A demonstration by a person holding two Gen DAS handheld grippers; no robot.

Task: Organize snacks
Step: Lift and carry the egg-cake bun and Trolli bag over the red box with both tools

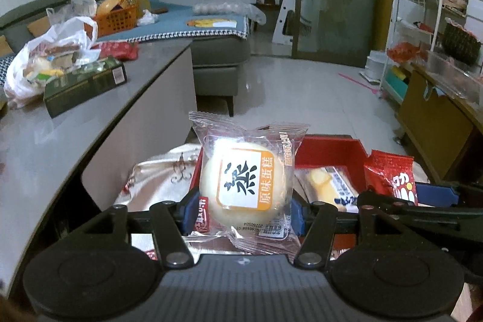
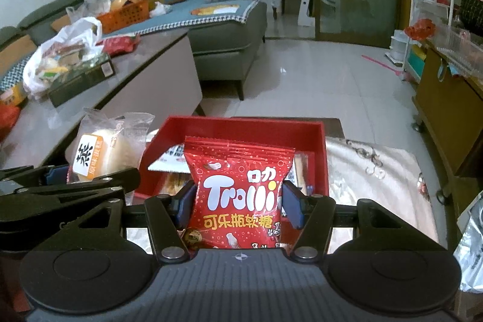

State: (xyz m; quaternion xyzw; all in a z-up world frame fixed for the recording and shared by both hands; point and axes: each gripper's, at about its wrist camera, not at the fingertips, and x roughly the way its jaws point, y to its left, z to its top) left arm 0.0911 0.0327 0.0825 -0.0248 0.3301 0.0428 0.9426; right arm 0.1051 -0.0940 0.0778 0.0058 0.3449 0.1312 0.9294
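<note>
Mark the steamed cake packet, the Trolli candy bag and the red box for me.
steamed cake packet (image 1: 241, 180): left wrist view, on its orange-framed label.
Trolli candy bag (image 2: 238, 192): right wrist view, on the white logo.
red box (image 2: 241, 125): right wrist view, on its far wall.

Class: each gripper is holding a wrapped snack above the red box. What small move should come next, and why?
Probably carry the left gripper with its steamed cake toward the grey table, where other snacks lie. The red box below is open, so both packets look just lifted out.
</note>
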